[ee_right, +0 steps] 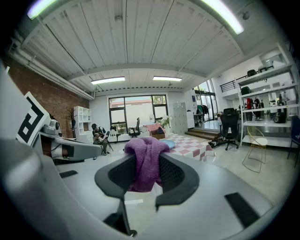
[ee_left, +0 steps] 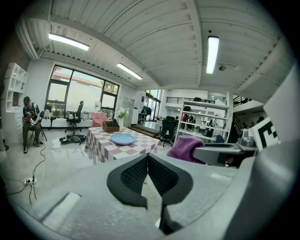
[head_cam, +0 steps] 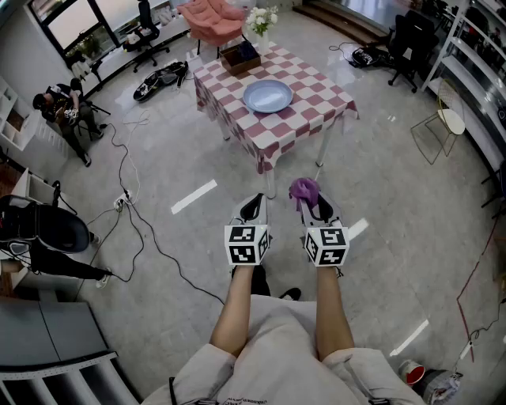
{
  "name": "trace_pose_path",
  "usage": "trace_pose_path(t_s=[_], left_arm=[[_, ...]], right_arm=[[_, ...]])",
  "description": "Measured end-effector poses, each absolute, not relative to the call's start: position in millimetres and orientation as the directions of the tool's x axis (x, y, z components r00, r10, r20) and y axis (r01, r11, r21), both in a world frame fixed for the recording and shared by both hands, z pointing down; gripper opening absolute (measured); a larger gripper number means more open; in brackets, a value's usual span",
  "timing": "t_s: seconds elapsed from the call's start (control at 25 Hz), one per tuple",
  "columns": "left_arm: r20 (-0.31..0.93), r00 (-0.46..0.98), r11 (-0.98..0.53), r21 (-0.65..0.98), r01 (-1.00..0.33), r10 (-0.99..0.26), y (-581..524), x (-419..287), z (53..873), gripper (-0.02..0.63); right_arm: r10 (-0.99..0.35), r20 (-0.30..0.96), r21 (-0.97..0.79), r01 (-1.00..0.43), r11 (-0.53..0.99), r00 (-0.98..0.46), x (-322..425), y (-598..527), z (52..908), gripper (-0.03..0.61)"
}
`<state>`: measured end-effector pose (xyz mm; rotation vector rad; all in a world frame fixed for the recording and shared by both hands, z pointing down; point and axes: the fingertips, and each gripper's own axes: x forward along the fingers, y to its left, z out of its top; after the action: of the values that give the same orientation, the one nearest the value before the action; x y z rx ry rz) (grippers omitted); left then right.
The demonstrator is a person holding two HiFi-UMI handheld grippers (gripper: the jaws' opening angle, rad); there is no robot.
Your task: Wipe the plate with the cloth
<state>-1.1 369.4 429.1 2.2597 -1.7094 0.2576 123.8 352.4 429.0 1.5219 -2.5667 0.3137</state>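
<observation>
A light blue plate point(head_cam: 267, 96) lies in the middle of a table with a red and white checked cloth point(head_cam: 308, 103), some way ahead of me across the floor. My right gripper point(head_cam: 312, 199) is shut on a purple cloth point(head_cam: 303, 190), which bunches up between its jaws point(ee_right: 143, 161). My left gripper point(head_cam: 253, 207) is shut with nothing in it, its pads touching point(ee_left: 147, 172). Both grippers are held side by side in front of my body, well short of the table. In the left gripper view the plate point(ee_left: 122, 138) shows far off.
A wooden box point(head_cam: 240, 57) and a vase of white flowers point(head_cam: 261, 20) stand at the table's far side. Black cables point(head_cam: 138, 229) run over the floor at my left. A seated person point(head_cam: 63, 111) is far left. A wire chair point(head_cam: 443, 126) stands at the right.
</observation>
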Motion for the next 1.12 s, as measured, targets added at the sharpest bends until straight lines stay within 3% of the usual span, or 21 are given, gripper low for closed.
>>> trace_pose_path(t_s=[0.56,1.12], left_arm=[[0.308,0.29,-0.242,0.185,-0.953,-0.906,343,-20,436,0.009],[0.265,0.329,-0.282,0.203,-0.938,-0.906,233,-45,414,0.009]], right_arm=[[-0.849,0.215,-0.133,-0.875,0.465,-0.483,108,332,429,0.14],[-0.865,0.199,-0.147,-0.887,0.438,-0.46,113,243,408,0.141]])
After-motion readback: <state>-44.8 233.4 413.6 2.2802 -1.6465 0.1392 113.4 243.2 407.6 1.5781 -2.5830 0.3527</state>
